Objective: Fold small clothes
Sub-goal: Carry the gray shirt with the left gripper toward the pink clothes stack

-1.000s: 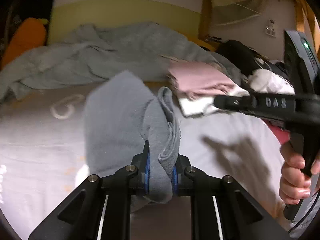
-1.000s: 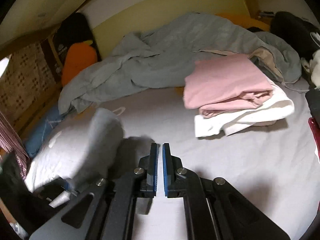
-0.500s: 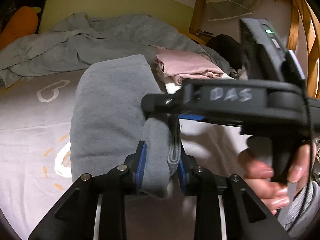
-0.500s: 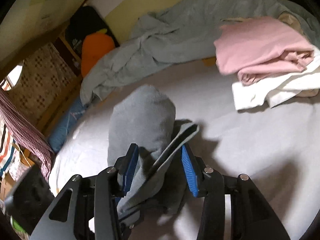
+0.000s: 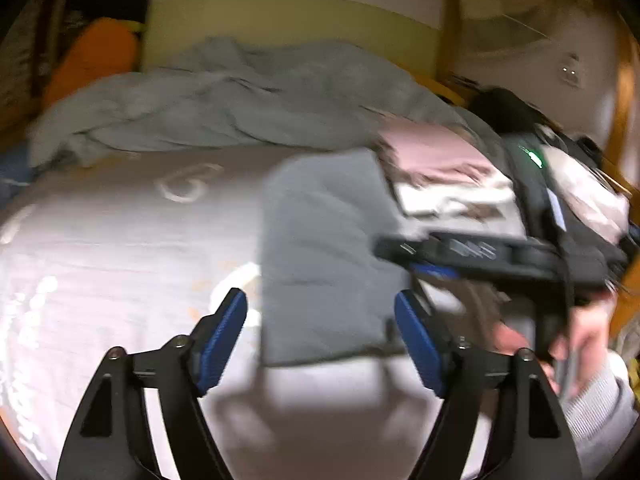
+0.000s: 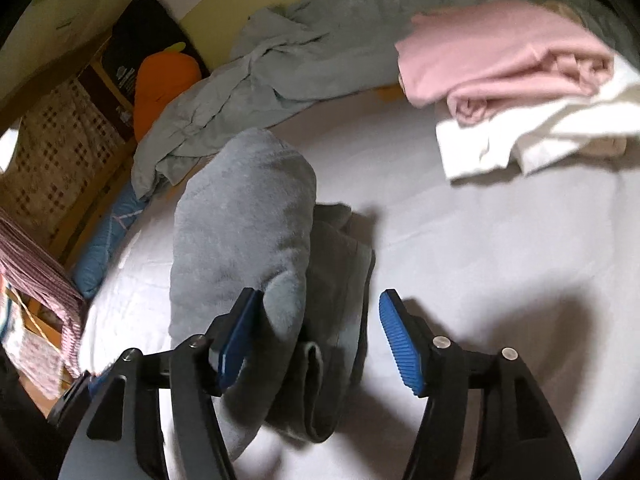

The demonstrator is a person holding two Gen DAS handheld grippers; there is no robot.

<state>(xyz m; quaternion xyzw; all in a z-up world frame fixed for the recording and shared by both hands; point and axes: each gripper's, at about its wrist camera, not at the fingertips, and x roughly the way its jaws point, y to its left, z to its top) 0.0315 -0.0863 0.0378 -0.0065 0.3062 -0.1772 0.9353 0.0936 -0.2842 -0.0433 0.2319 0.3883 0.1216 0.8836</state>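
A folded grey garment point(image 5: 324, 256) lies on the light bedsheet point(image 5: 120, 248). My left gripper point(image 5: 320, 340) is open, its blue pads wide apart just in front of the garment's near edge. In the right wrist view the same grey garment point(image 6: 248, 236) lies bunched between the jaws of my right gripper point(image 6: 316, 332), which is open; the left pad touches the cloth and the right pad stands clear. The right gripper's body point(image 5: 500, 256) shows at the right of the left wrist view, held by a hand.
A stack of folded pink point(image 6: 496, 52) and white point(image 6: 532, 136) clothes sits at the far right. A crumpled grey-green blanket point(image 5: 224, 100) lies along the back. An orange plush toy point(image 6: 164, 80) rests by the wooden bed frame at the left.
My left gripper opened and let go of the grey garment, which now lies on the bed. My right gripper opened wider around the garment's folded edge. The view is blurred by motion.
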